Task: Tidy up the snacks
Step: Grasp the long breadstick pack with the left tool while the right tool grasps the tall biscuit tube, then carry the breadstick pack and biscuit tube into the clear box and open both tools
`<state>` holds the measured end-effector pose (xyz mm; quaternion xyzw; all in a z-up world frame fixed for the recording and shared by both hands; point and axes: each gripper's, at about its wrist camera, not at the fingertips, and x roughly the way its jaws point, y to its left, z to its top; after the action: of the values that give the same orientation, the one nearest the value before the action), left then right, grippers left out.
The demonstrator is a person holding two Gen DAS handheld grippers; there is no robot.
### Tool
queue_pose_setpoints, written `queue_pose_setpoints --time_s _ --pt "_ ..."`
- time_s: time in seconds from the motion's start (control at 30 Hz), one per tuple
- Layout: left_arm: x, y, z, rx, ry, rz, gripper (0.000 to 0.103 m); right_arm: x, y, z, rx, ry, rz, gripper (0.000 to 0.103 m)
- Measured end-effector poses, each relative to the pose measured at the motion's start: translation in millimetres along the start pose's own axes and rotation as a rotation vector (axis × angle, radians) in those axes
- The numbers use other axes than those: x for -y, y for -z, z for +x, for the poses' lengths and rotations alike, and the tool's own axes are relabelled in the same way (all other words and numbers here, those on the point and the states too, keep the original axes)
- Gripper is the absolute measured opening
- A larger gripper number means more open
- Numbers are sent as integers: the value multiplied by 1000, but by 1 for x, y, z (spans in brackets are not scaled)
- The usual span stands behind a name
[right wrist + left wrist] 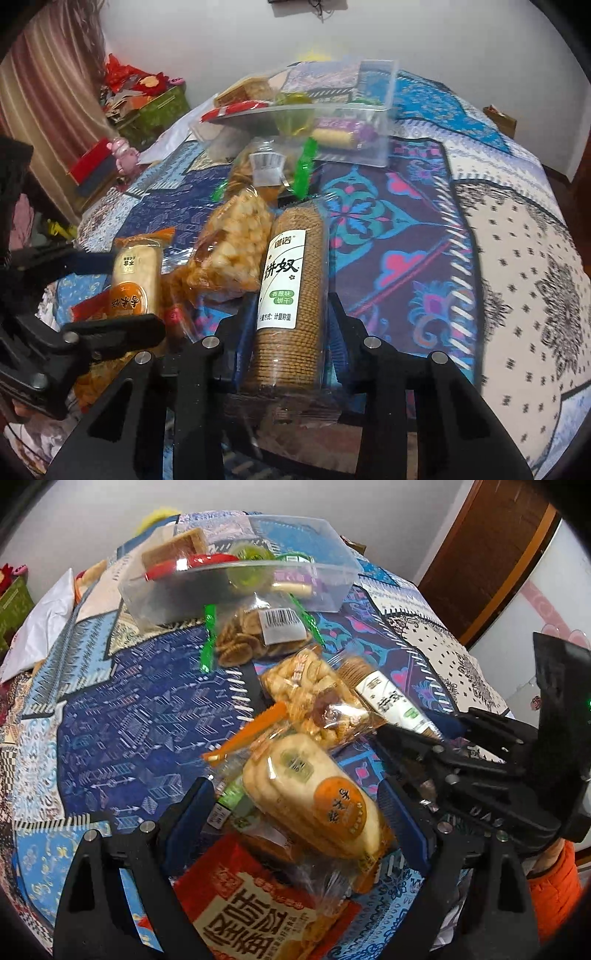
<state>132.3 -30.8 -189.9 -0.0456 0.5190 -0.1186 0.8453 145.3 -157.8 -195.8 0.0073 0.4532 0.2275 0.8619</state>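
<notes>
Currently the right gripper (286, 325) is clamping its jaws on the long brown cracker sleeve w/ white label (286, 291); the sleeve's long axis is running straight out along the fingers, away from the camera, so the jaws are pinching it across the narrow way near its near end. The left gripper (295, 808) is standing w/ jaws apart, straddling the clear pack of pale oval rice crackers w/ orange round sticker (314, 797); pads are not seen pressing on it. That pack's long axis is lying slantwise between the fingers, not square to them.

Both packs are lying on the patterned blue patchwork cloth over the counter (122, 720). Farther out, beyond a crinkly clear bag of glazed puffed snacks (314, 698) and a green-clipped bag of thin round biscuits (247, 635), is the clear plastic rectangular bin (332, 587), already holding several small items. A red-and-gold carton (255, 908) is sitting just under the left gripper.

Judgement: bin is the likely destination, straight ahead of both hands. Wrappers are thin, slick film; contents brittle, so light pressure advised.
</notes>
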Motion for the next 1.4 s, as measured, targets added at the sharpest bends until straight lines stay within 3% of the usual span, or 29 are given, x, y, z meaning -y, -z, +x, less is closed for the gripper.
queue_pose_setpoints --time_s 0.07,0.23,0.5,1.0,1.4 --pt "0 1 -1 17 9 -2 78 5 2 -3 5 -2 15 32" --pt "1 -2 -8 43 19 46 44 11 4 -10 16 5 24 32" --pt "-11 -13 -17 81 7 54 26 18 1 -15 34 -6 52 32" --pt "-20 -49 -44 205 -15 49 24 17 -32 -30 135 -31 67 32" --pt "-37 -118 -55 327 -42 34 24 19 -104 -36 259 -34 81 32"
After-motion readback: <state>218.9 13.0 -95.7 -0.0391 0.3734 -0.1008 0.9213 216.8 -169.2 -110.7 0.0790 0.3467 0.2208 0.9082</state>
